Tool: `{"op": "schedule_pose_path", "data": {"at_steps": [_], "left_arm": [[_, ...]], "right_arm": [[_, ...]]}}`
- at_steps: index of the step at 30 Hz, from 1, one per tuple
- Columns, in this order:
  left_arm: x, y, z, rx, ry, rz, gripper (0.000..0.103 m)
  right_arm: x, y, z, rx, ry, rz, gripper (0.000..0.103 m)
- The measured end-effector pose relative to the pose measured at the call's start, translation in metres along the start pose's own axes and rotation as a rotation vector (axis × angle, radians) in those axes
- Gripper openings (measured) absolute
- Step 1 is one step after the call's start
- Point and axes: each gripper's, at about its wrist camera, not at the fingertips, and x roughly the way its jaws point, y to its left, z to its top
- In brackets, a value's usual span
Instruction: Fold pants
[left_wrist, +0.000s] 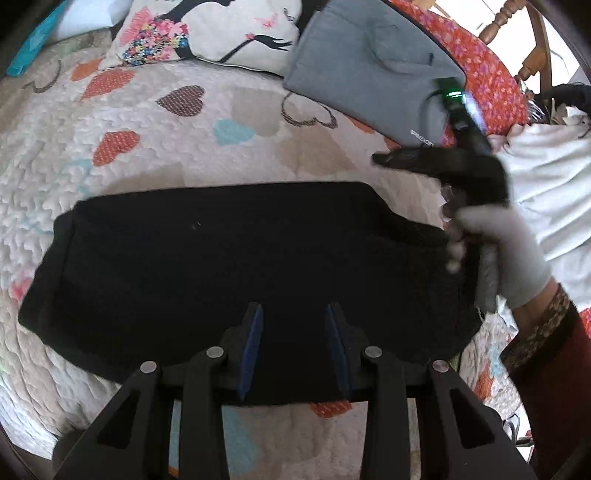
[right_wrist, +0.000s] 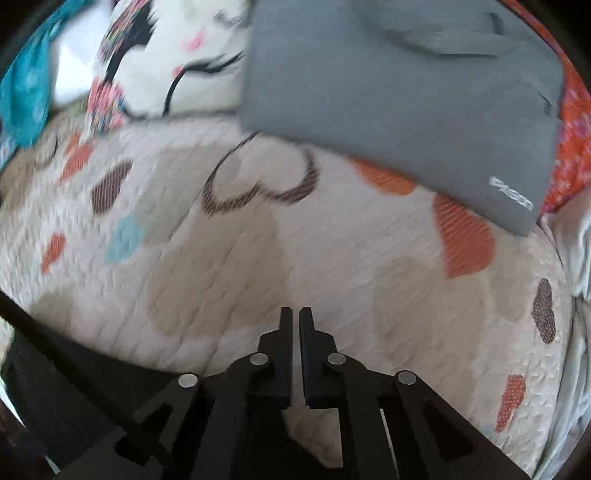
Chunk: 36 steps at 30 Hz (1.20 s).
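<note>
The folded black fabric pants (left_wrist: 236, 273) lie flat across mid-frame on the heart-patterned quilt (left_wrist: 155, 140), compact, so the fold looks nearly finished. My left gripper (left_wrist: 294, 343) hovers over their near edge, spread wide and empty. My right gripper (right_wrist: 295, 354), nearly closed on nothing, points past them toward the grey pouch (right_wrist: 399, 96) at upper right.

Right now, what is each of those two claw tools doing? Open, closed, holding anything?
Left gripper: open, empty, above the folded black pants.
Right gripper: nearly shut, holding nothing, over the quilt.
</note>
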Motion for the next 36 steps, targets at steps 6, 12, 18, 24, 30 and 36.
{"op": "schedule_pose_path", "data": {"at_steps": [6, 12, 18, 24, 30, 36], "left_arm": [[-0.013, -0.009, -0.013, 0.01, -0.002, -0.027, 0.04], [-0.016, -0.027, -0.022, 0.009, 0.004, -0.045, 0.041], [-0.028, -0.042, -0.032, 0.026, 0.0, -0.01, 0.041], [-0.037, -0.046, -0.034, 0.022, -0.011, 0.023, 0.042], [-0.041, -0.037, -0.034, 0.002, -0.014, 0.049, 0.042], [-0.029, -0.009, -0.029, -0.079, 0.005, 0.056, 0.042]], "right_arm": [[-0.105, -0.098, -0.053, 0.208, -0.087, 0.124, 0.047], [-0.155, -0.177, -0.173, 0.39, -0.037, 0.151, 0.055], [-0.121, -0.202, -0.253, 0.659, -0.052, 0.315, 0.075], [-0.068, -0.198, -0.259, 0.832, -0.049, 0.565, 0.075], [-0.1, -0.183, -0.249, 0.822, -0.141, 0.502, 0.02], [-0.13, -0.175, -0.261, 0.769, -0.084, 0.311, 0.02]]}}
